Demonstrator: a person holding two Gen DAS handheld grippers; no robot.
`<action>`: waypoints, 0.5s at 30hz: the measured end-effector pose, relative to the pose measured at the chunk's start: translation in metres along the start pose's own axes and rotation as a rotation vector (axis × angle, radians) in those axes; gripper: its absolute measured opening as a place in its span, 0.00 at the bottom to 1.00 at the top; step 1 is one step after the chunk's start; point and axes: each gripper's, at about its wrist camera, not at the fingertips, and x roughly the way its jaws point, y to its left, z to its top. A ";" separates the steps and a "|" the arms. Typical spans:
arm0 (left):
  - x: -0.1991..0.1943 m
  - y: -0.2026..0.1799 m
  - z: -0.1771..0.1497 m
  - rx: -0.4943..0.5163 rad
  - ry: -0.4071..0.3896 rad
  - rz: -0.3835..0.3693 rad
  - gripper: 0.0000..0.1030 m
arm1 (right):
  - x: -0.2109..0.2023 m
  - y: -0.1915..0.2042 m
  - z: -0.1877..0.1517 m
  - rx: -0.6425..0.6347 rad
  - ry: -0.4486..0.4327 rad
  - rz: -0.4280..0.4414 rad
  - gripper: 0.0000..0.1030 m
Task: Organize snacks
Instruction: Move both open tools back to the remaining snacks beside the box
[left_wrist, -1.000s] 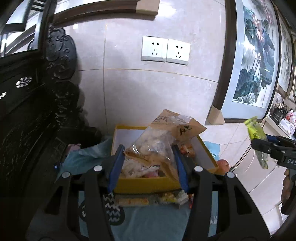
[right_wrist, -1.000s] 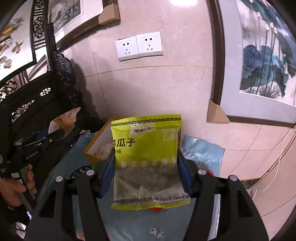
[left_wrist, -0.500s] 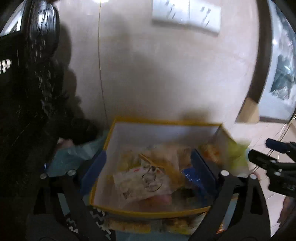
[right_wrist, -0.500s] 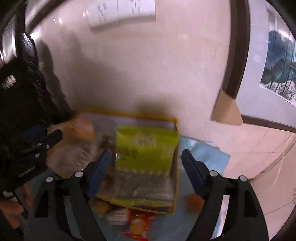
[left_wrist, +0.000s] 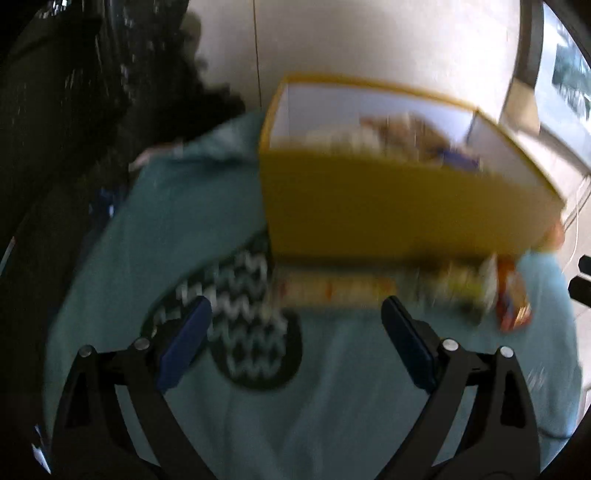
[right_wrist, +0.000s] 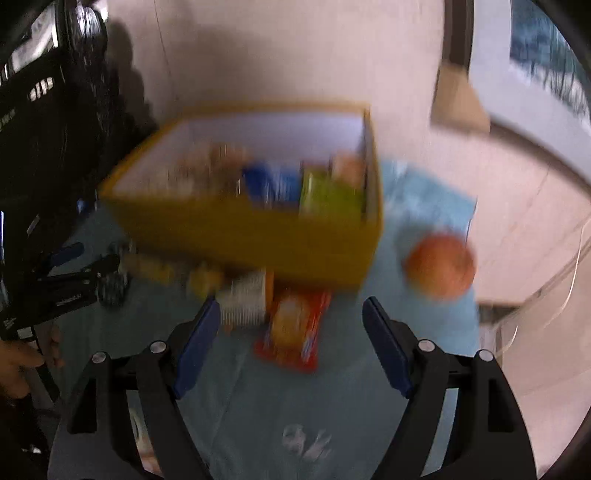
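Both hand-held grippers are empty now: the left hand-held gripper (left_wrist: 295, 339) has its blue pads spread wide over the teal cloth (left_wrist: 177, 229) on the table, and the right hand-held gripper (right_wrist: 291, 339) stands apart in the same way, nothing between its pads. A second ago the left one carried a clear bag of snacks and the right one a green seed packet; both have since been let go into the yellow box (right_wrist: 258, 236), where the green packet (right_wrist: 328, 192) now sits against the right wall beside a blue pack (right_wrist: 273, 184). Both views have dropped from the wall to the table in front of the box, and the frames are blurred by that motion. Loose snacks remain outside: a red-and-orange packet (right_wrist: 295, 328) and a pale striped pack (right_wrist: 243, 299) lie just ahead of the right pads, a long yellow pack (left_wrist: 332, 288) lies along the box's front, and an orange fruit (right_wrist: 439, 266) rests to the right. Those probably go in next.
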 end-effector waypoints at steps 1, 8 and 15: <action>0.001 0.000 -0.007 0.003 0.014 -0.005 0.92 | 0.003 0.001 -0.009 0.009 0.018 0.004 0.77; 0.000 -0.014 -0.004 0.056 -0.014 -0.018 0.92 | 0.014 0.011 -0.016 -0.013 0.050 -0.019 0.77; 0.020 -0.027 0.009 0.076 -0.010 -0.024 0.92 | 0.039 0.009 -0.004 -0.007 0.074 -0.046 0.77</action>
